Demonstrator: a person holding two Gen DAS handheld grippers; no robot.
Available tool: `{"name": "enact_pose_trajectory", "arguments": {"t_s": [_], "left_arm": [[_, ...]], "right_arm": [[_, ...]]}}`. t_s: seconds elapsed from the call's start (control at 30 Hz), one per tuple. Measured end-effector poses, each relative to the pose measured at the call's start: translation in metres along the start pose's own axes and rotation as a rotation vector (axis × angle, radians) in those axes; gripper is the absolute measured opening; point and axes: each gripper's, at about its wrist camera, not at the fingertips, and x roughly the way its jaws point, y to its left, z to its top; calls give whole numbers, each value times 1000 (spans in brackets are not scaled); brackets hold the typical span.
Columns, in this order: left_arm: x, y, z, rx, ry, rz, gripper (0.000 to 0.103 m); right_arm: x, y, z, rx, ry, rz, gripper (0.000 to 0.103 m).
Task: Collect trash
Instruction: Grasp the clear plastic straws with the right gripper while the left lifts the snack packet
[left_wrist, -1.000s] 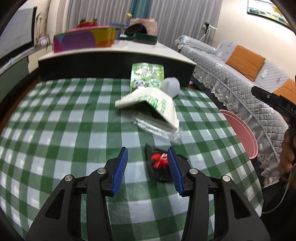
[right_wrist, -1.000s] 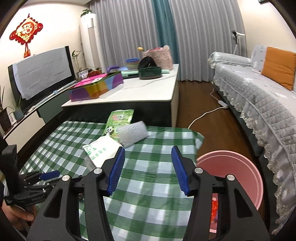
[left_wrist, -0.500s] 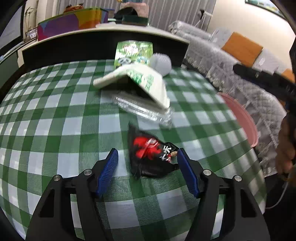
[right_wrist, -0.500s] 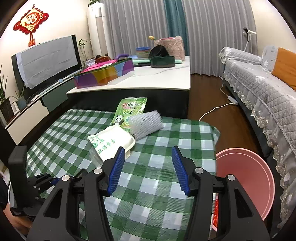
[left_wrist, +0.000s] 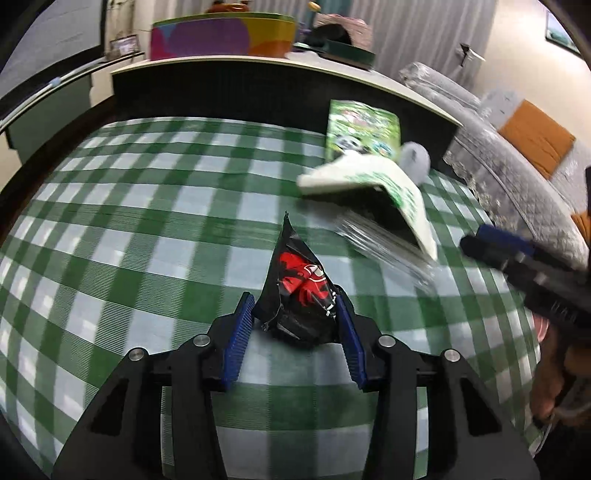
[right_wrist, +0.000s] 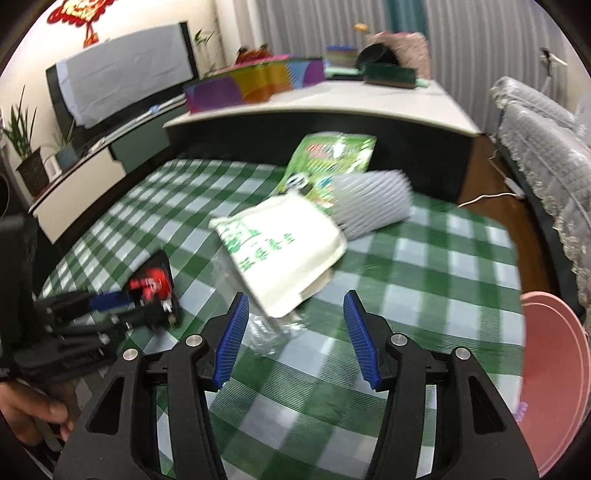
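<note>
A: What had just changed at the left hand-held gripper (left_wrist: 295, 314)?

B: A second before, its jaws were set wide around the black wrapper (left_wrist: 301, 291), which lay flat on the checked counter (left_wrist: 147, 221). They had just been closing, and now both blue pads pressed the wrapper's sides, so it stood crumpled with one corner pointing up. It sat near the counter's front edge, toward the middle.

A: So that piece counted as caught?

B: It looked pinched, though not yet lifted clear; its lower end seemed to be at the cloth.

A: And the right hand-held gripper (right_wrist: 293, 332)?

B: It had come down and forward over the counter. Its jaws stood spread with nothing pressed between them. The clear plastic (right_wrist: 266, 332) lay just inside the left pad, and the corner of the white box (right_wrist: 284, 251) lay just ahead.

A: What else was left?

B: The green packet (right_wrist: 332, 158) and the foam net (right_wrist: 373, 203) lay by the far edge, the net touching the box. None of these had moved.

A: Where would it all go?

B: Probably the pink bin (right_wrist: 550, 387), standing off the counter's right edge. The left hand would have to carry the wrapper across to it, past the right one.
</note>
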Motion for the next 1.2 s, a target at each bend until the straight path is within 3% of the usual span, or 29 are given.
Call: {"name": "enact_pose_trajectory", "arguments": {"t_s": [0.1,0.37,0.47,0.6,0.7,1.2], "left_arm": [[-2,8,6,-12,-14,5,45],[-3,18,12,-21,-28,2,45],[-3,18,13,-22,-29,2,45],[-4,17,14,-15,-37,3,45],[-7,14,14,-4,-46,4,45],[-36,-13,9,61,-119,-13,45]], "right_arm": [[18,10,-1,-37,44,20,62],[48,22,-6,-92,123,14,63],[47,24,-7,-112,122,-3,50],[41,20,-8,-106,130,14,21],[35,22,-11,-120,133,31,12],[-34,18,-16,-126,33,55,8]]}}
